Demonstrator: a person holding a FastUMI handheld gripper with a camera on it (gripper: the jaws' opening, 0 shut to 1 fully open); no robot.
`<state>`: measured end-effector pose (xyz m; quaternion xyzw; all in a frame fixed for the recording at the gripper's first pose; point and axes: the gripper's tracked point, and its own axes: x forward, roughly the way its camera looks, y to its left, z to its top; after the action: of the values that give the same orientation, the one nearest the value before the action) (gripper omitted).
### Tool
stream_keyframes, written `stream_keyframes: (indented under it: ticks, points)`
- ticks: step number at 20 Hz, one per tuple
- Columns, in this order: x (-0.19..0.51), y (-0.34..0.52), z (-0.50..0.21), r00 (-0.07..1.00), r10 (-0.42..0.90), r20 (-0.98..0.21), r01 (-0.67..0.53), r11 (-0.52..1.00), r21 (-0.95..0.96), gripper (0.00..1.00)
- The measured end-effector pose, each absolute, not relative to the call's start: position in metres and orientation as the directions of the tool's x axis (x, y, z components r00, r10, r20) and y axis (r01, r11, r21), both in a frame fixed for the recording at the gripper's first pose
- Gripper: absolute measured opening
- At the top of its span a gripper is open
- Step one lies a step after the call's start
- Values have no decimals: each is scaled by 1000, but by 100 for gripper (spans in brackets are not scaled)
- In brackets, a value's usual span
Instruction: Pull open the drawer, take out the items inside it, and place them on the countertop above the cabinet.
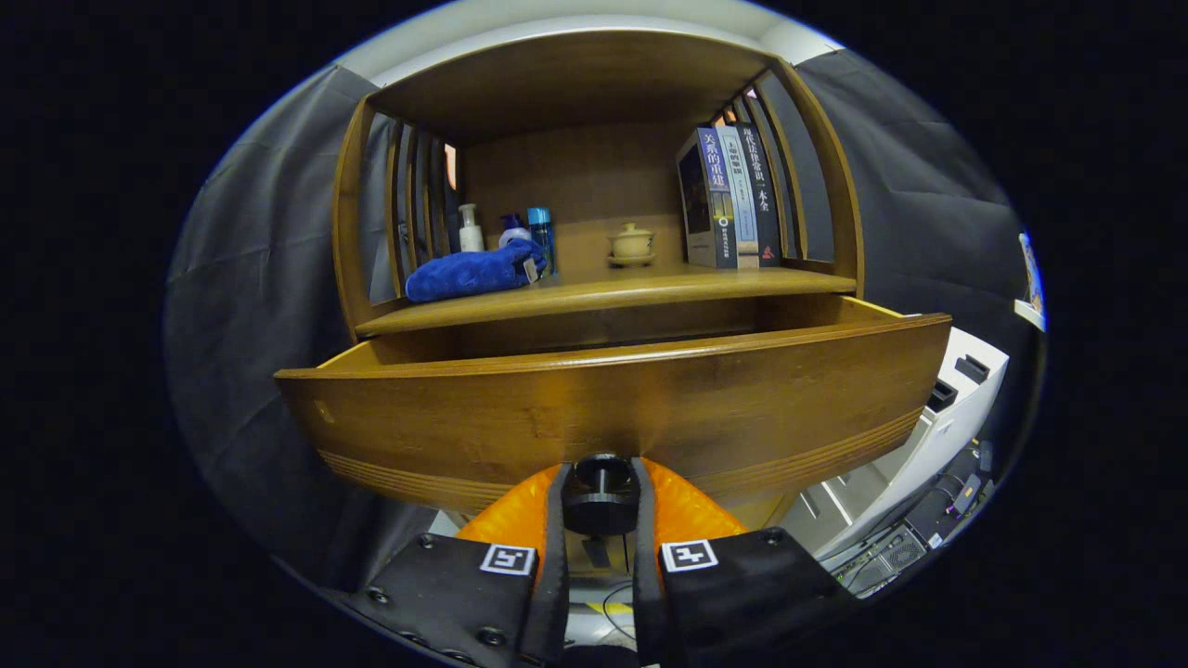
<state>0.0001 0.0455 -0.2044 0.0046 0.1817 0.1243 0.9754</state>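
The wooden drawer (pixel 613 408) of the cabinet stands pulled out toward me, its wide front panel just ahead of the fingers. A dark round knob (pixel 601 490) on the lower middle of that panel sits between my fingers, and my gripper (pixel 600 496) is shut on it. The drawer's inside is hidden behind the front panel. Above the drawer lies the countertop (pixel 650 283), a wooden shelf. A folded blue cloth (pixel 473 271) lies at its left end.
On the countertop stand a white pump bottle (pixel 471 229), two blue bottles (pixel 540 234), a small lidded cup (pixel 631 243) and upright books (pixel 729 197) at the right. Slatted wooden sides and a top board enclose the shelf. A white unit (pixel 937 427) stands lower right.
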Motion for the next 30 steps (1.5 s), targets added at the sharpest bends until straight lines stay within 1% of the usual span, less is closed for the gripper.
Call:
stream_keyframes:
  ticks: [13, 16, 18, 20, 22, 25, 27, 30]
  points:
    - [-72, 34, -208, 851, 254, -460, -264, 964, 45, 36]
    - [-76, 34, -208, 849, 268, -456, -260, 962, 82, 36]
    - [-77, 31, -209, 843, 272, -465, -254, 962, 103, 44]
    - [-74, 21, -207, 859, 230, -458, -214, 973, 88, 52]
    - [-71, 8, -197, 880, 188, -437, -176, 982, 69, 71]
    - [-72, 5, -174, 899, 180, -399, -165, 984, 73, 99]
    - [-70, 0, -154, 915, 168, -366, -161, 986, 50, 97]
    - [-68, 0, -125, 927, 186, -326, -168, 982, 82, 97]
